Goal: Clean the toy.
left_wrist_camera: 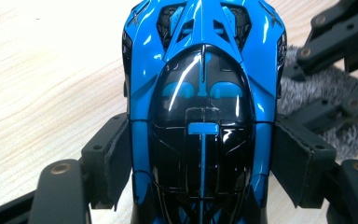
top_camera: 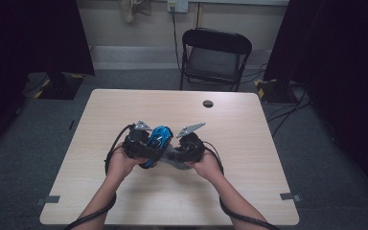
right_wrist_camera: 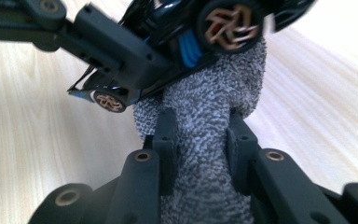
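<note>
A glossy blue and black toy car (left_wrist_camera: 203,93) is clamped across its body by my left gripper (left_wrist_camera: 200,158), a pad (left_wrist_camera: 114,154) pressed against each flank. In the high view the car (top_camera: 157,140) is held above the middle of the table between both hands. My right gripper (right_wrist_camera: 200,147) is shut on a grey fuzzy cloth (right_wrist_camera: 209,121), whose bunched end presses against the car's side below a bronze-spoked wheel (right_wrist_camera: 227,21). The cloth (top_camera: 175,157) hangs between the two grippers in the high view, with my left gripper (top_camera: 141,143) and right gripper (top_camera: 184,148) close together.
The light wooden table (top_camera: 124,105) has a dark round hole (top_camera: 208,103) near its far edge. A black folding chair (top_camera: 214,57) stands behind the table. Cables trail from both grippers past the forearms, and others lie on the floor at right.
</note>
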